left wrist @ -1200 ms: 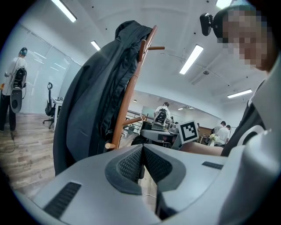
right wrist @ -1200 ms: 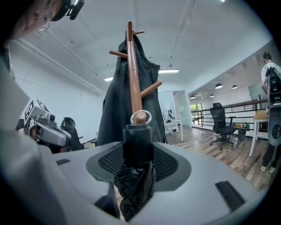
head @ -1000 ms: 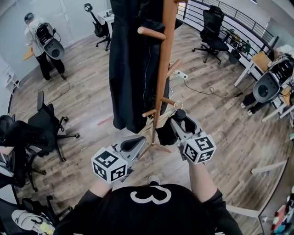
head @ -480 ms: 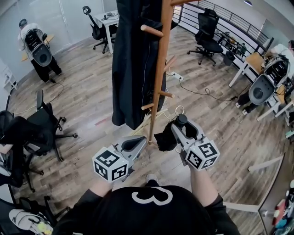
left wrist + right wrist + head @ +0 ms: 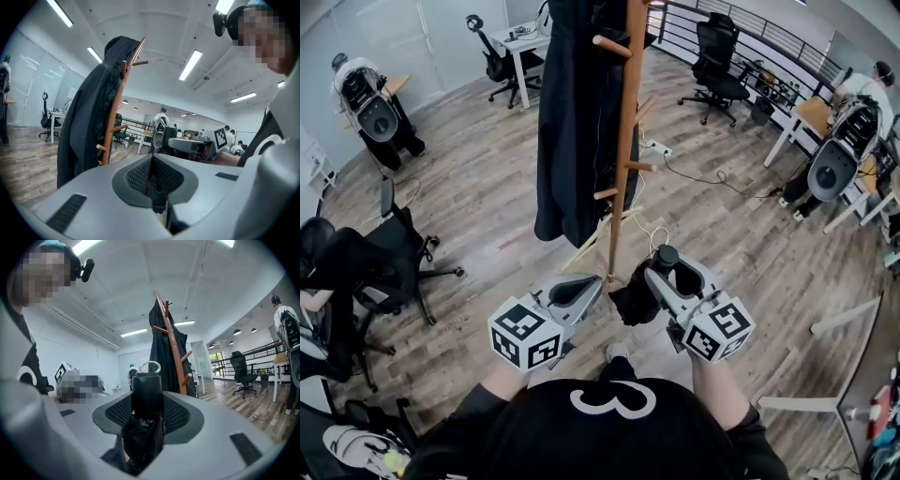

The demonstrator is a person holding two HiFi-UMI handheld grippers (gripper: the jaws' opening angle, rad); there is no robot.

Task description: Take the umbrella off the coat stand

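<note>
Right gripper view: right gripper (image 5: 146,417) clamps folded blk umbrella (image 5: 146,390), apart from coat stand (image 5: 172,348); left gripper (image 5: 153,180) jaws together, nothing btwn.

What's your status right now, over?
Right gripper shut on umbrella, held off the coat stand. Left gripper shut, empty. Dark coat hangs on the stand, apart from the umbrella.
</note>
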